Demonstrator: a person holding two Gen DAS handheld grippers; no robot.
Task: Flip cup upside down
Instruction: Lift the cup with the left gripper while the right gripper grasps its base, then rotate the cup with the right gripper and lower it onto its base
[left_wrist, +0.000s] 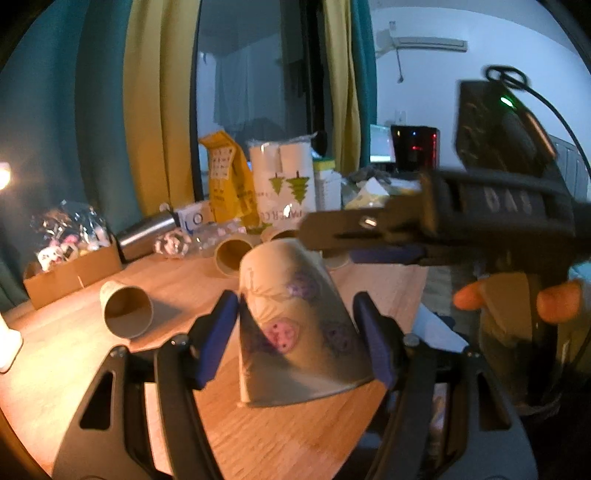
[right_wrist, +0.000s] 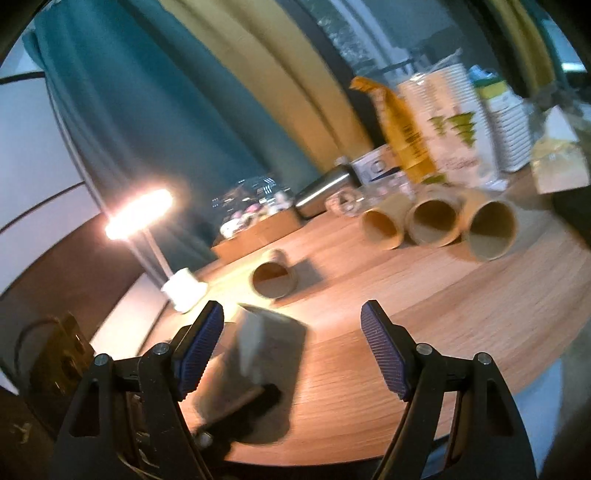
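A white paper cup (left_wrist: 295, 325) with pink and purple flower prints stands upside down, slightly tilted, on the wooden table (left_wrist: 92, 369). It sits between my left gripper's (left_wrist: 299, 332) blue pads; the left pad (left_wrist: 218, 332) is at its wall, the right pad (left_wrist: 373, 339) close beside it. My right gripper (right_wrist: 291, 350) is open and empty above the table. It shows in the left wrist view (left_wrist: 369, 240) as a dark body just above the cup's base. The cup appears blurred in the right wrist view (right_wrist: 258, 362).
One paper cup (left_wrist: 125, 310) lies on its side at left. Several more cups (right_wrist: 432, 221) lie on their sides farther back. A cardboard box (left_wrist: 70, 266), a steel flask (left_wrist: 147, 232), bags and packs (left_wrist: 280, 181) crowd the back. A lit lamp (right_wrist: 140, 214) stands at left.
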